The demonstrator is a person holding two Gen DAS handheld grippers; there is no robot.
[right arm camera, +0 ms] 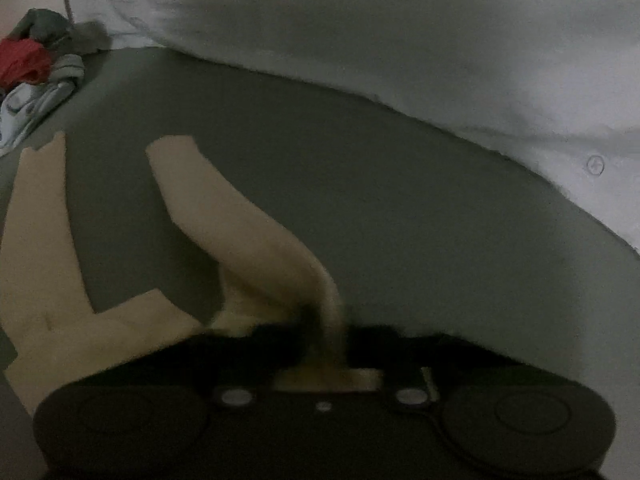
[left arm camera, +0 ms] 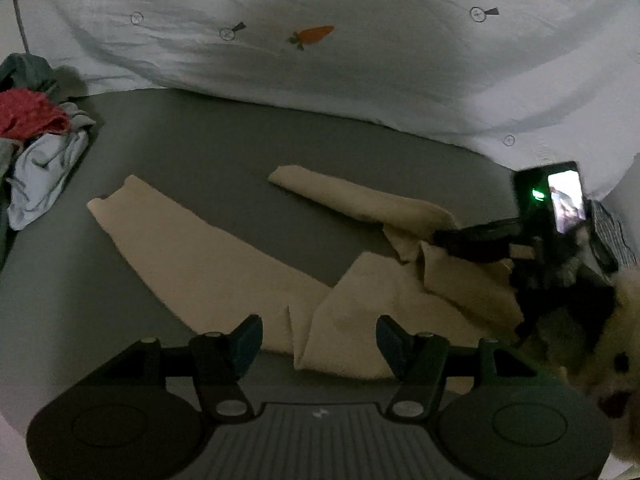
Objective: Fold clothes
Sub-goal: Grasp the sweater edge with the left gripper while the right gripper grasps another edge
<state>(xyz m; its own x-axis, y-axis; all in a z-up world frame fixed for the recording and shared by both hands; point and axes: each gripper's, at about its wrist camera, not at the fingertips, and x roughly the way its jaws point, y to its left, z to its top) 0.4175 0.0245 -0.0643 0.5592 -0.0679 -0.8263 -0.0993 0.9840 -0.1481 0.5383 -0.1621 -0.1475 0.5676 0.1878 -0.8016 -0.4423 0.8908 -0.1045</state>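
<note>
Now the cream trousers (left arm camera: 224, 256) lie spread on the grey bed (left arm camera: 224, 140) — right gripper (right arm camera: 326, 344) clamped on one bunched trouser leg (right arm camera: 240, 232), left gripper (left arm camera: 320, 340) open over the waist — holding nothing.

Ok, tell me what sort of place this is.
Most likely a bedroom, with the work done on a bed: a grey sheet, a white carrot-print duvet bunched along its far side, and a pile of unfolded clothes waiting beside the cream trousers.
</note>
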